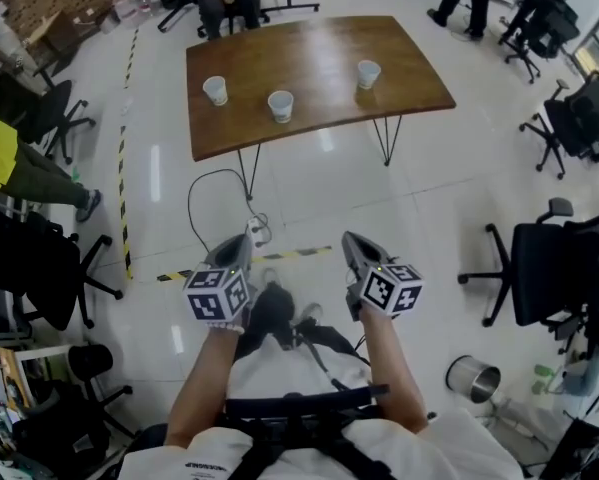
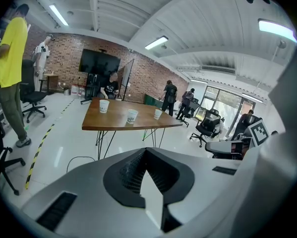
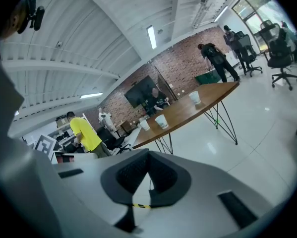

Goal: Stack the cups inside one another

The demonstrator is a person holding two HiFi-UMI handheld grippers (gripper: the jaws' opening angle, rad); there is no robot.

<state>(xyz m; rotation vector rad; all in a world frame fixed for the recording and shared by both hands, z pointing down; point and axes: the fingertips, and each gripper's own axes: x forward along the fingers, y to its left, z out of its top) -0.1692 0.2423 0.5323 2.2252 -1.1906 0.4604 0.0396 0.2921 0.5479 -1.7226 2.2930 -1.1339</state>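
Three white paper cups stand apart on the brown wooden table (image 1: 319, 48), far ahead of me: the left cup (image 1: 215, 90), the middle cup (image 1: 280, 105) and the right cup (image 1: 368, 73). My left gripper (image 1: 243, 238) and right gripper (image 1: 350, 239) hang over the floor, well short of the table, both shut and empty. In the left gripper view the left gripper (image 2: 146, 151) points toward the table (image 2: 113, 122) and its cups (image 2: 132, 116). In the right gripper view the right gripper (image 3: 149, 155) has the cups (image 3: 161, 121) far off on the table (image 3: 188, 110).
A black cable (image 1: 209, 193) and yellow-black tape (image 1: 122, 183) lie on the white floor between me and the table. Office chairs stand at the right (image 1: 544, 273) and left (image 1: 39, 268). A metal bin (image 1: 472, 378) sits at lower right. A person in yellow (image 2: 12, 68) stands at the left.
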